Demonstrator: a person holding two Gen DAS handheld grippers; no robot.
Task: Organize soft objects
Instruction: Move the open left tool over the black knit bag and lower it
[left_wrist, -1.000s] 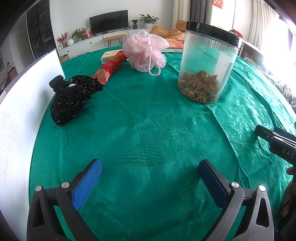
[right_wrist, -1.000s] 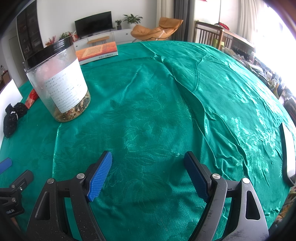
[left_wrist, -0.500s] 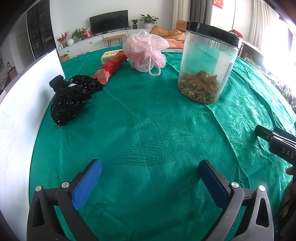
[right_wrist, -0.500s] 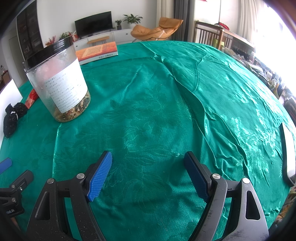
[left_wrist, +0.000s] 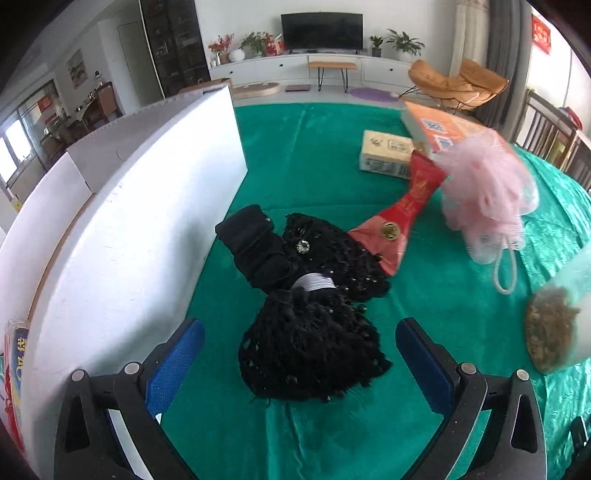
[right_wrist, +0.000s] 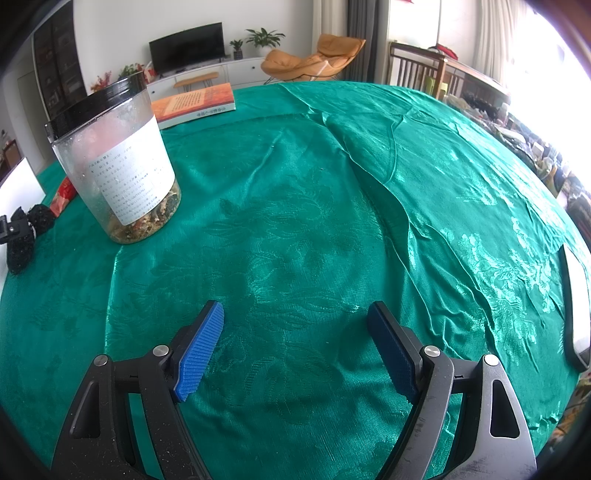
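By the look of it the sorting has hardly begun: no soft thing is held, and whether any sits inside the white box (left_wrist: 140, 206) cannot be told, since only its smooth outer wall shows, to the left of the left gripper (left_wrist: 300, 345). That gripper gapes wide and empty, its ribbed blue pads either side of the near end of the black net (left_wrist: 310, 347), a limp, lumpy, beaded mesh bundle lying on the green cloth (left_wrist: 325, 177) just ahead, so a pinch on it seems the step in hand. Beyond the net, to the right, lie a glossy red pouch (left_wrist: 402, 210) and a frothy pink pouf (left_wrist: 487, 195) with a white cord loop, both untouched; a cream packet (left_wrist: 386, 155) lies farther off. The right gripper (right_wrist: 295, 343) is also spread wide with nothing in it, over bare, wrinkled, satiny cloth; a hard clear jar (right_wrist: 118, 166) with a black lid stands well ahead to its left, and a flat orange book (right_wrist: 195, 105) beyond
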